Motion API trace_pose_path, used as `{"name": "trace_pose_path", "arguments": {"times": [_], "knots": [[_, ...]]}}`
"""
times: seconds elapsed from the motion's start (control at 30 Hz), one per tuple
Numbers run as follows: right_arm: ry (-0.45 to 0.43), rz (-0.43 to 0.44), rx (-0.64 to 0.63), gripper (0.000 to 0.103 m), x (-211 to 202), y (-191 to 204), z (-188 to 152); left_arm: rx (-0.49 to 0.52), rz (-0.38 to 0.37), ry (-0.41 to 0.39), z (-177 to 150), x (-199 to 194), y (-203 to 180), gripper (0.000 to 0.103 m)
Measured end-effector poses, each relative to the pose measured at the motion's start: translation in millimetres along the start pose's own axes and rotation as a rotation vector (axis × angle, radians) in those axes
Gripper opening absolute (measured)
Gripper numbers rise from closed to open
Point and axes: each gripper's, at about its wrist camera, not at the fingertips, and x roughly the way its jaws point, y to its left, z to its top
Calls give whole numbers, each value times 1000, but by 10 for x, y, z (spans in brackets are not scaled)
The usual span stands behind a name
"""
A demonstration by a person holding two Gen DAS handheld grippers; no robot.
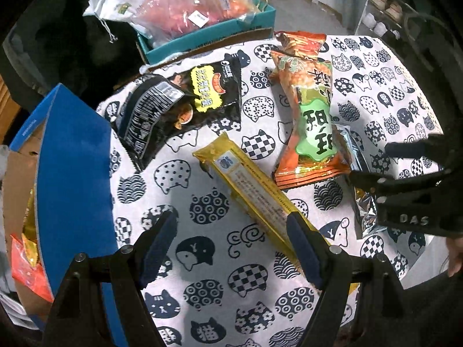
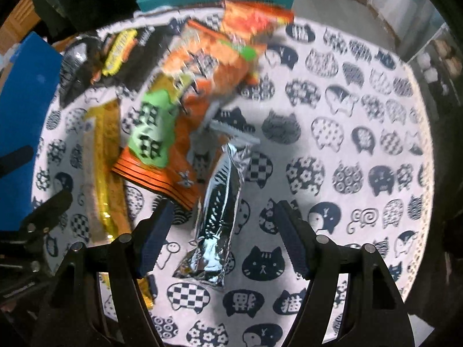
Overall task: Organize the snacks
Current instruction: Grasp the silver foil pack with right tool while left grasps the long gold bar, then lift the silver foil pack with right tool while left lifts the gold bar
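Snack packets lie on a cat-print tablecloth [image 1: 376,92]. My left gripper [image 1: 231,245] hangs open above the cloth. A long yellow packet [image 1: 251,193] lies slantwise, and its near end passes under the right-hand finger [image 1: 303,248]. My right gripper [image 2: 224,240] points down, open, with a silver foil packet [image 2: 220,202] lying between its fingers, untouched. An orange packet with a green label [image 1: 312,127] rests beside the yellow one and partly covers the foil packet [image 1: 364,202]. Two black packets [image 1: 179,107] lie further back. The right gripper [image 1: 405,190] also shows at the right of the left wrist view.
A blue box [image 1: 72,173] holding a few orange and gold packets stands at the table's left edge. A teal box [image 1: 208,37] stuffed with plastic bags sits behind the table. The right half of the cloth [image 2: 361,144] shows only its print. Shelves [image 1: 385,8] stand at the far right.
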Motion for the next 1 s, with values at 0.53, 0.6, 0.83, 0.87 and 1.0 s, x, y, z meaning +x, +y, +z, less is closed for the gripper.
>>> {"name": "trace_pose_path", "arguments": {"times": [0.53, 0.6, 0.83, 0.87, 1.0], "knots": [[63, -23, -23, 32, 350, -65, -96, -95, -90, 89, 129, 445, -148, 80], [60, -31, -11, 32, 334, -139, -96, -93, -93, 98, 133, 507, -173, 80], [60, -33, 21, 32, 341, -336, -25, -64, -135, 89, 96, 524, -194, 55], [59, -35, 22, 32, 344, -350, -3, -58, -134, 84, 84, 516, -183, 53], [59, -46, 26, 33, 358, -394, 62, -47, -123, 88, 34, 485, -112, 41]]}}
